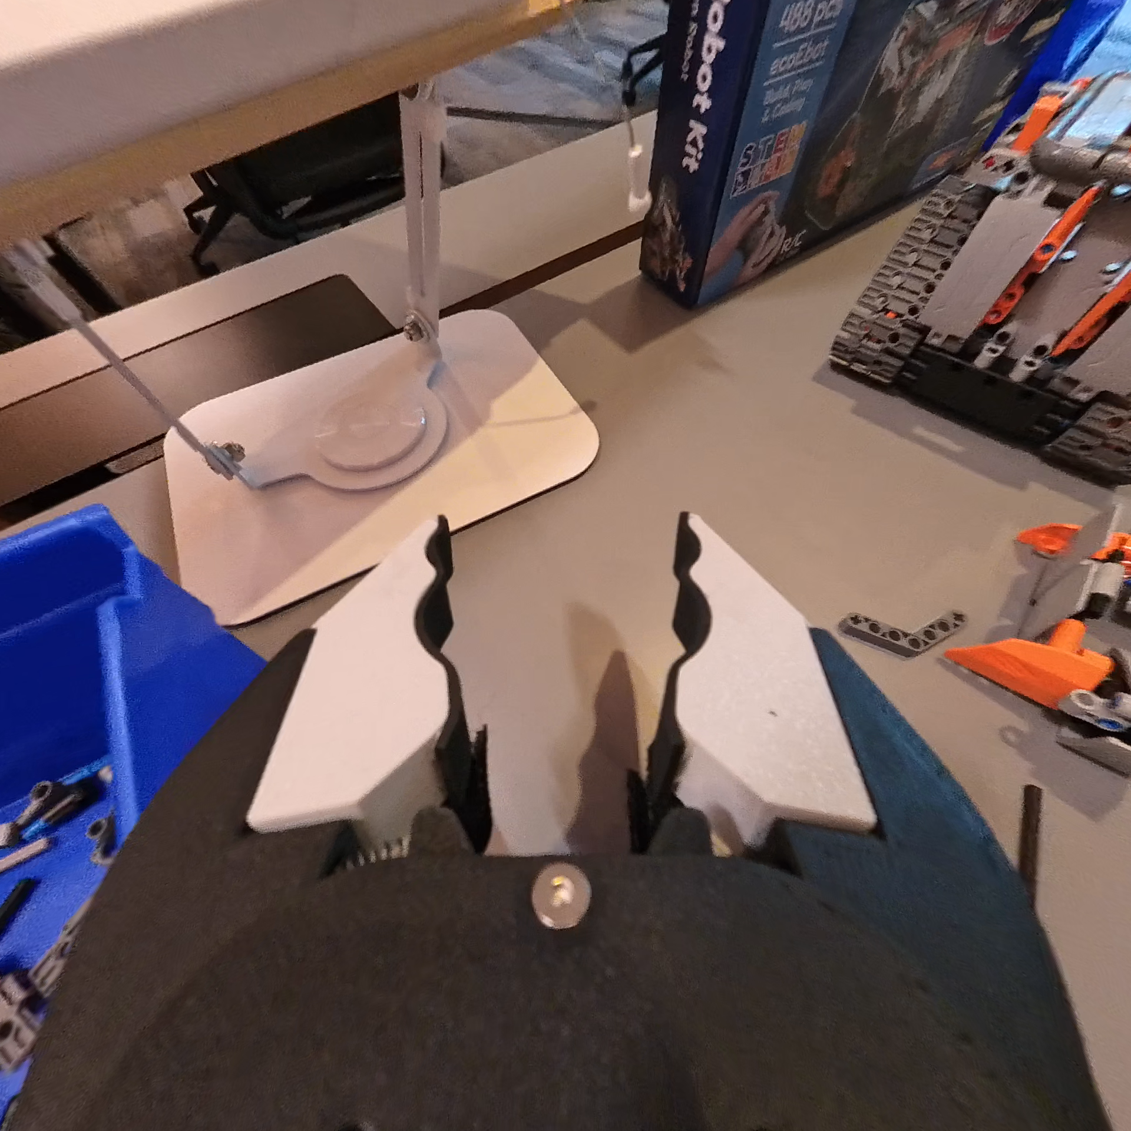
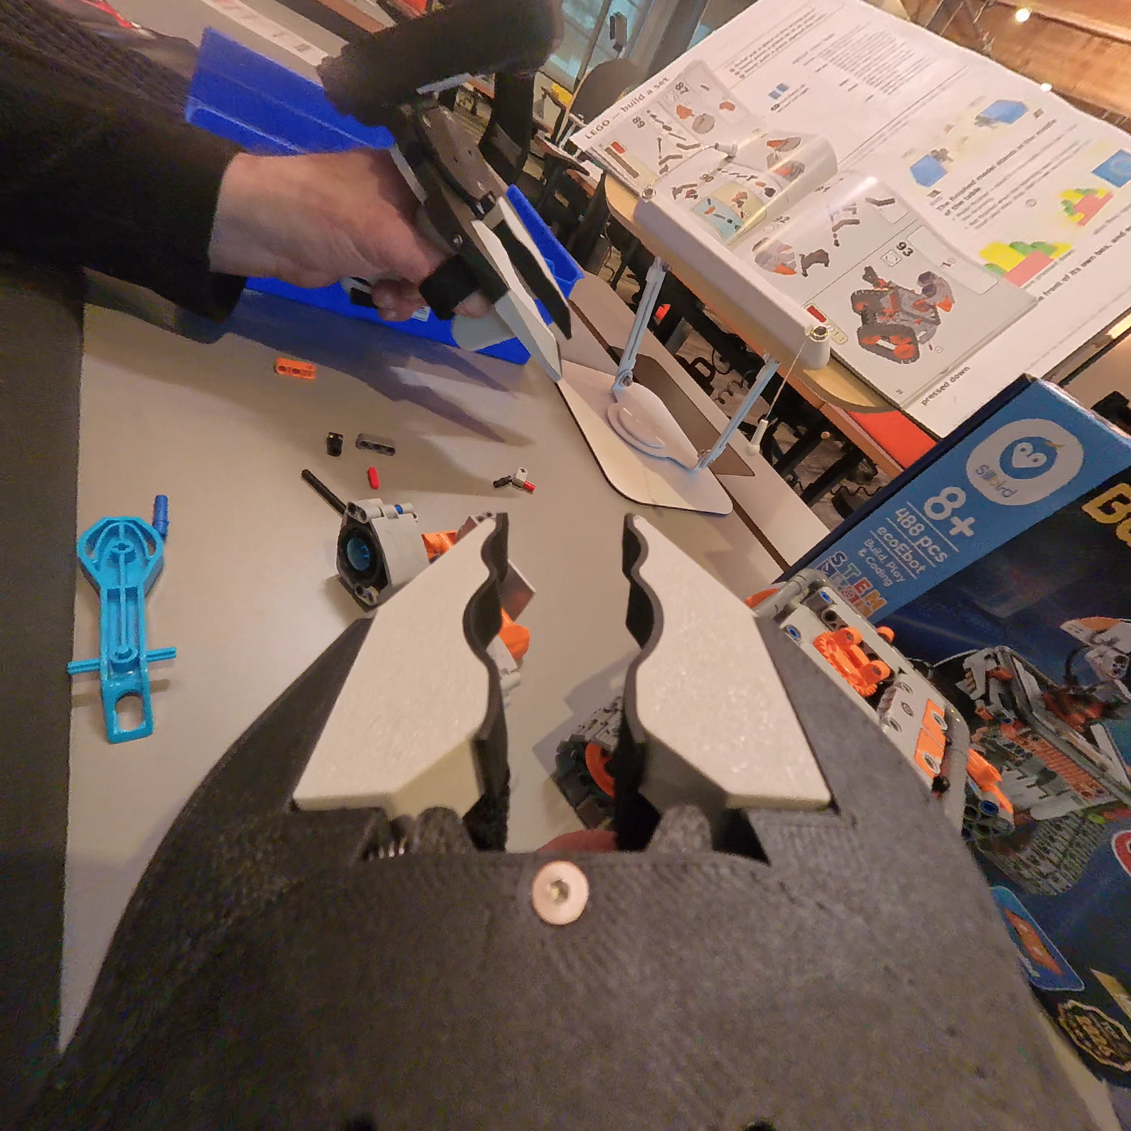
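My left gripper (image 1: 563,526) is open and empty, held over bare grey table (image 1: 704,465) just in front of a white stand base (image 1: 379,447). It also shows in the right wrist view (image 2: 551,349), held by a hand. My right gripper (image 2: 566,526) is open and empty, low over the table. An orange and grey part assembly (image 2: 511,642) lies behind its left finger. A dark wheel with an orange hub (image 2: 590,762) shows below the gap. A grey motor-like block (image 2: 379,557) lies just left of its left finger. The grey and orange tracked model (image 2: 857,673) stands close by its right finger.
A blue bin (image 1: 79,642) with small parts is at the left. A blue kit box (image 1: 765,141) and the tracked model (image 1: 991,306) stand at the right. An open booklet (image 2: 795,214) rests on the stand. A light blue tool (image 2: 122,618), a grey L-beam (image 1: 906,630) and small loose pieces lie on the table. One gripper's finger ends stand about 25 cm off the other's. The grey motor-like block (image 2: 379,557) is closer to my right gripper, around 10 cm from its tips; the left tips are 20 cm off.
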Available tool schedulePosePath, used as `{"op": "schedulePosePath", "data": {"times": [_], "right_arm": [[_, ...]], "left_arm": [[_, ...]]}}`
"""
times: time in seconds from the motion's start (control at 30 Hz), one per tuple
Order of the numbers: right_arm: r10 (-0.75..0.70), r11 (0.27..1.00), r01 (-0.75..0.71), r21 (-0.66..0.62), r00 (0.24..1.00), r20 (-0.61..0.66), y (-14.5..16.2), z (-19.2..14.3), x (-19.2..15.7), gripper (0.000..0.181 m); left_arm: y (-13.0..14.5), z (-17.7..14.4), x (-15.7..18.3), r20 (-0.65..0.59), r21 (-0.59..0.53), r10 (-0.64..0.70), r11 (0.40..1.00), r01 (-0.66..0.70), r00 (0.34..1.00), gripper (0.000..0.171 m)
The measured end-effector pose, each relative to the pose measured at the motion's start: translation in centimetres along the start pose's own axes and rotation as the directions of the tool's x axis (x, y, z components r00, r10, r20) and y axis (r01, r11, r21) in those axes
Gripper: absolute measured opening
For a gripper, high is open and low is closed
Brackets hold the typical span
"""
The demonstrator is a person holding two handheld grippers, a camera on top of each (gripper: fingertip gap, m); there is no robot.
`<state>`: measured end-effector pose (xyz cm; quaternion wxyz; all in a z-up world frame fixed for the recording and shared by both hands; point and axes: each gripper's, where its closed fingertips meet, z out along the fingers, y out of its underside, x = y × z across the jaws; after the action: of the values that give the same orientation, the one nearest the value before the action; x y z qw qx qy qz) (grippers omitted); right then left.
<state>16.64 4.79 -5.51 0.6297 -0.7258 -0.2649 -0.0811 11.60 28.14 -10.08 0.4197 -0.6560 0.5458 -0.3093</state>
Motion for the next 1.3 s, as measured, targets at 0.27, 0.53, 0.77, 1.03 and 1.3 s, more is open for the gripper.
{"op": "schedulePosePath", "data": {"times": [0.27,0.53,0.77,1.03,1.3], "right_arm": [[-0.022,0.999,0.018,-0.032,0.994,-0.107,-1.9,0.2,2.3,0.032],[-0.037,0.953,0.09,-0.29,0.983,0.182,-2.6,7.3,-1.2,0.028],[-0.022,0.891,0.241,-0.384,0.869,0.494,-0.1,12.6,-6.6,0.014],[-0.023,0.815,0.381,-0.437,0.775,0.631,1.6,13.8,-10.6,0.013],[0.046,0.794,0.403,-0.454,0.705,0.707,2.7,14.2,-13.3,0.015]], "left_arm": [[0.3,-5.7,6.4,-0.212,-0.015,0.056,0.998,-0.06,0.976,0.051],[7.1,-9.1,10.8,-0.268,-0.101,0.142,0.98,-0.174,0.953,0.047],[10.6,-9.3,11.8,-0.29,-0.202,0.12,0.962,-0.184,0.949,0.044],[11.3,-8.5,11.8,-0.289,-0.246,0.189,0.933,-0.264,0.938,0.031],[11.8,-8.0,12.1,-0.302,-0.281,0.195,0.917,-0.283,0.933,0.026]]}}
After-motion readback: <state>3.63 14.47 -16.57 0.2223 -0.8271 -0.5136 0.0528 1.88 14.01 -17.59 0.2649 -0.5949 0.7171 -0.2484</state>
